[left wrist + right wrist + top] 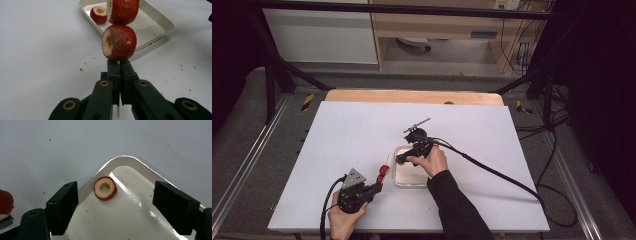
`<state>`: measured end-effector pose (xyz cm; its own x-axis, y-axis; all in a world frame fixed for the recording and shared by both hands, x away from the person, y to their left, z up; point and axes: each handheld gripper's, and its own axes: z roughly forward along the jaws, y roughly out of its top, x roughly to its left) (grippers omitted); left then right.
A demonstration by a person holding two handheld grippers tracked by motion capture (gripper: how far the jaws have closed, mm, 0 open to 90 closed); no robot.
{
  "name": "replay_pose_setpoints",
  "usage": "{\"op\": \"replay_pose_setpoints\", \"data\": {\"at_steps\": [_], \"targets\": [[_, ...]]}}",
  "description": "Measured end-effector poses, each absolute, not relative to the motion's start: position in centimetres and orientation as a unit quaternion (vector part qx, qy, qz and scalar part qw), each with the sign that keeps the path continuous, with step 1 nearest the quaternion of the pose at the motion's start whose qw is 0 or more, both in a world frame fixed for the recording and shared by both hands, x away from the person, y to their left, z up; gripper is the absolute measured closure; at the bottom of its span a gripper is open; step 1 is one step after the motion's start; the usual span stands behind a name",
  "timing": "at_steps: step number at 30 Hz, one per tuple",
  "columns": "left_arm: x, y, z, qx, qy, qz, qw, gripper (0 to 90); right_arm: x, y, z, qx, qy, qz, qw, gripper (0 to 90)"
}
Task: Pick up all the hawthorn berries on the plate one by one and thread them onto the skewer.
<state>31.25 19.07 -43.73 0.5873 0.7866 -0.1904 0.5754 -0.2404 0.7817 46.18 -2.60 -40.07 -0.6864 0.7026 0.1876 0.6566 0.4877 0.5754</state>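
High view: left gripper (374,189) has its jaws pinching a thin wooden skewer (118,110) threaded with red cored fruit pieces (119,42). Right gripper (113,202), jaws spread, hovers over a white rectangular tray (130,220) holding one red cored fruit slice (105,188).

Red fruits on the skewer: two (119,42) (123,10)
Loose red fruits in the tray: one (105,188)
Skewers: one (118,111)
Trays: one (122,160)
Grippers: two (377,188) (401,158)
Tables: one (352,130)
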Motion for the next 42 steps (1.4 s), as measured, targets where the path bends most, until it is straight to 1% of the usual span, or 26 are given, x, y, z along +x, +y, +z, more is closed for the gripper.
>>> {"op": "replay_pose_setpoints", "data": {"at_steps": [11, 25, 26, 31, 39, 42], "targets": [[31.3, 19.2, -43.9, 0.778, 0.439, 0.118, 0.433, 88.1, 46.9, -1.0, -40.8, 0.404, 0.868, 0.286, 0.019, 35.4], [31.4, 19.3, -43.8, 0.778, 0.439, 0.116, 0.434, 88.1, 47.4, 0.6, -41.0, 0.404, 0.885, 0.233, 0.019, 47.0], [31.4, 19.3, -43.8, 0.778, 0.438, 0.117, 0.434, 88.1, 47.4, 0.7, -41.0, 0.403, 0.885, 0.232, 0.018, 49.0], [31.3, 19.4, -43.8, 0.778, 0.440, 0.116, 0.434, 88.1, 47.5, 1.2, -41.2, 0.407, 0.886, 0.220, 0.017, 51.1], [31.3, 19.4, -43.8, 0.778, 0.440, 0.116, 0.434, 88.1, 47.6, 1.3, -41.5, 0.413, 0.886, 0.210, 0.017, 59.5], [31.3, 19.5, -43.8, 0.778, 0.440, 0.115, 0.434, 88.1, 47.7, 1.3, -41.5, 0.418, 0.884, 0.208, 0.015, 59.8]]}}
